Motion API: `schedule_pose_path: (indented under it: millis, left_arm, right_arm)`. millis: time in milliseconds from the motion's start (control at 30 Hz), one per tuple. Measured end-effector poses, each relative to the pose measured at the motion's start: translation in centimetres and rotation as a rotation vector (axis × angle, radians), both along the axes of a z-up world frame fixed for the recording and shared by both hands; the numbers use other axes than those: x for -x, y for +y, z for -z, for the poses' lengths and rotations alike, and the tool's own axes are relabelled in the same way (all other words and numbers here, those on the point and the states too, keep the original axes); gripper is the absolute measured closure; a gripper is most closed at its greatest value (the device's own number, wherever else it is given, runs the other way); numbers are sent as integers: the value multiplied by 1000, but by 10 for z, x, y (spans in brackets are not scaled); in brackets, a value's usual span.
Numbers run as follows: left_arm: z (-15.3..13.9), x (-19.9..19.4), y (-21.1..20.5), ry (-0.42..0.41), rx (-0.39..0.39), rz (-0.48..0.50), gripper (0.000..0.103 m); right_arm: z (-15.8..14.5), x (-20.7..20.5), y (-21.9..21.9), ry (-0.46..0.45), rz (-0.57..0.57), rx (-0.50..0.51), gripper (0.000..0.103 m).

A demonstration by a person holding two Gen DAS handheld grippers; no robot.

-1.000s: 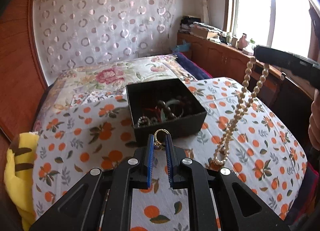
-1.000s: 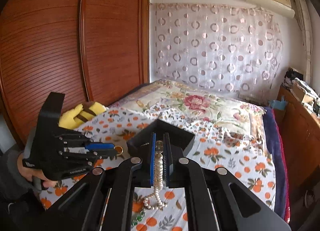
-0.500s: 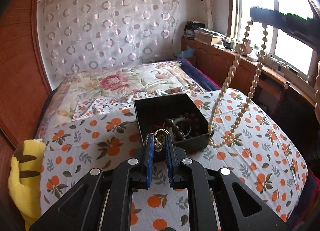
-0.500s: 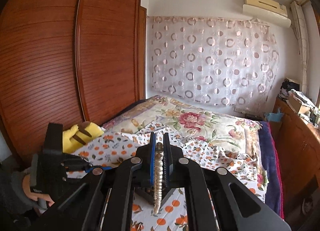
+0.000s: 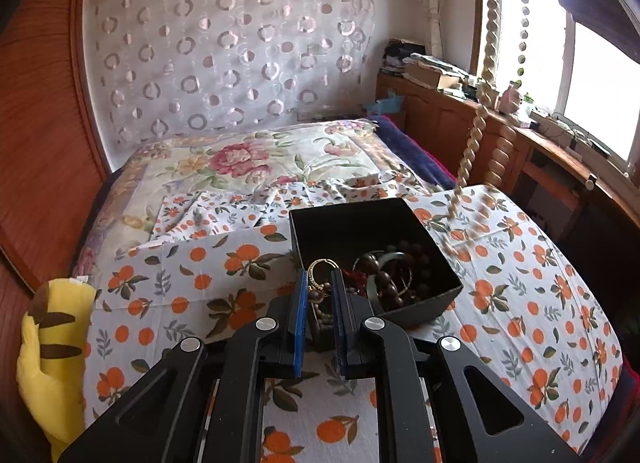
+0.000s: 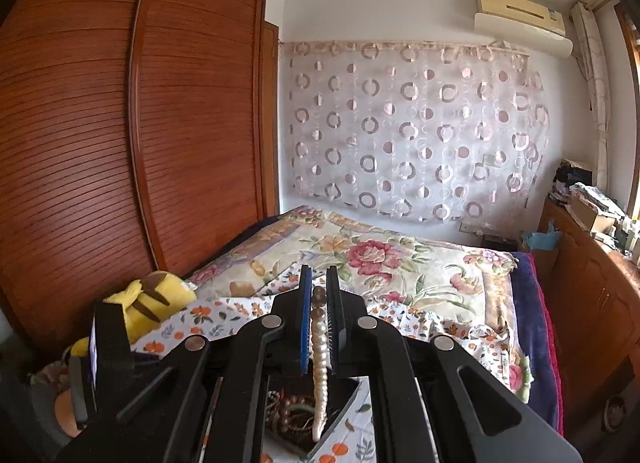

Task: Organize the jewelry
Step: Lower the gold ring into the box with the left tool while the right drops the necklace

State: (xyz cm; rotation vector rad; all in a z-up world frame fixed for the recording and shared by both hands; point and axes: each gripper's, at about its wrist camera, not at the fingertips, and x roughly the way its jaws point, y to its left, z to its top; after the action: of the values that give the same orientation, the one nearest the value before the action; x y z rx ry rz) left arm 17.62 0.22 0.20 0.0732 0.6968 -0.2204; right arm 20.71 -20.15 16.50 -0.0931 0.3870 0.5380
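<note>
A long pearl necklace (image 6: 320, 363) hangs straight down, its long axis vertical, pinched near its top between the narrow-set blue pads of the right gripper (image 6: 319, 295); in the right wrist view its lower end dangles above the open black box (image 6: 340, 411), directly below the fingers; in the left wrist view the same strand (image 5: 478, 119) drops from the upper right and blurs out beyond the far right corner of the box (image 5: 352, 215), so whether it hangs over the opening or just beside it cannot be told. Nearer, the left gripper (image 5: 319, 283) holds a gold ring-like piece (image 5: 320, 275) between close-set pads, over the box's near left corner; dark beads and bangles (image 5: 390, 275) already lie inside. The box sits on an orange-print bedspread (image 5: 200, 275). The left gripper is nearer the opening; its piece likely needs only a release; the necklace needs lowering.
</note>
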Motion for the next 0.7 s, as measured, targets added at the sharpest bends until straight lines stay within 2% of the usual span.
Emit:
schedule_pose_path:
  millis: [200,500,700]
  left_arm:
    - [0,-7,-2,0,-5,-3,93]
    - [1,-15,-6,-3,-17,-1,93]
    - [3,-28,-12,7,-15,2,93]
  right_arm:
    - [8,-22,13,40,10,12,95]
    - [73,-43,32,170,16,86,94]
    - [86,-40,31,177,34,101,90]
